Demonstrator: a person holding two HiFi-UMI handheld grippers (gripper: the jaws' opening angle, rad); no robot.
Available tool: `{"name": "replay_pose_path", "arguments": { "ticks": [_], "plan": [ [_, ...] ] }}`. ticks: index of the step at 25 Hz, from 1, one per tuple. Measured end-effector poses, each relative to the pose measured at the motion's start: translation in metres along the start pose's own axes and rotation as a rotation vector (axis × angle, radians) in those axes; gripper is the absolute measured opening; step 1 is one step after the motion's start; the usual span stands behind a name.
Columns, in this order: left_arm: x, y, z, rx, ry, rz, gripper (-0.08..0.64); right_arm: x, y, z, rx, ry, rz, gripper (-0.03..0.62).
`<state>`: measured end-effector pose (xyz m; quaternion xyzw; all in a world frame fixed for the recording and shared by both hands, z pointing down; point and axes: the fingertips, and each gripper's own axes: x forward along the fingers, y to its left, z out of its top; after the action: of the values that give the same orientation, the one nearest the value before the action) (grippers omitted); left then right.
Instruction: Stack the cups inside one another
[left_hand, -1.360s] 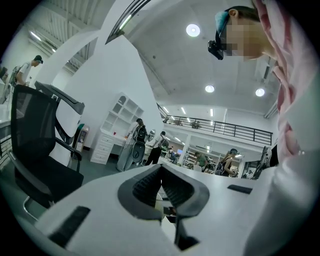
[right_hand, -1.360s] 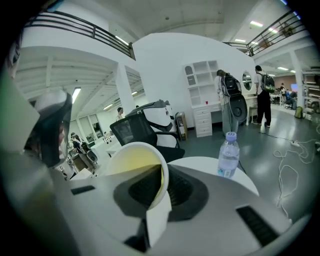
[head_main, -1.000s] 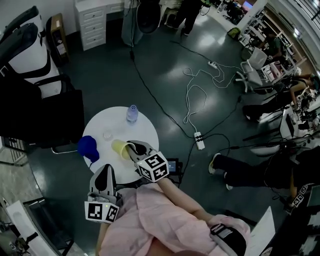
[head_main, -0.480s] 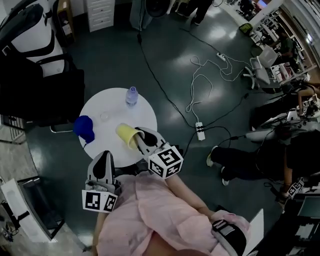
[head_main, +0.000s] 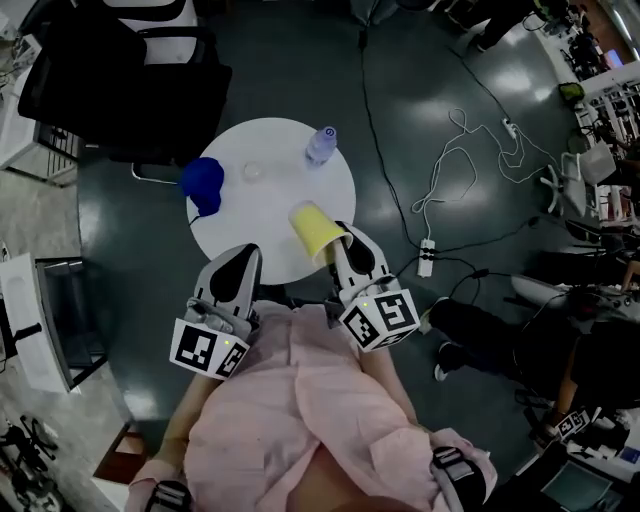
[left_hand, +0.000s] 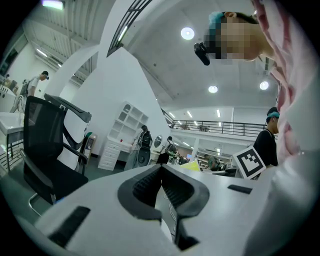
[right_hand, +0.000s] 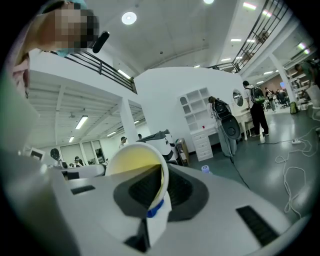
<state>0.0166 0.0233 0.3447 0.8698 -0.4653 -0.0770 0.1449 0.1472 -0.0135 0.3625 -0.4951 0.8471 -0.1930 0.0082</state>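
jaws of right gripper (right_hand: 161, 175) clamp the yellow cup (right_hand: 131, 159).

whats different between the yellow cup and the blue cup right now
The yellow cup is pinched by its rim in the right hand-held gripper and tipped sideways; the blue cup sits untouched near the table edge. They also differ in colour. Both are small cups.
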Motion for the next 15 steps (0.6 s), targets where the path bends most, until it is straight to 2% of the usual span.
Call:
{"name": "replay_pose_path", "arguments": {
  "ticks": [15],
  "plan": [
    [0.002,0.003,0.0,0.009,0.0,0.035,0.018,-0.02,-0.02,0.002,0.029,-0.027,-0.051,0.041]
  ]
}}
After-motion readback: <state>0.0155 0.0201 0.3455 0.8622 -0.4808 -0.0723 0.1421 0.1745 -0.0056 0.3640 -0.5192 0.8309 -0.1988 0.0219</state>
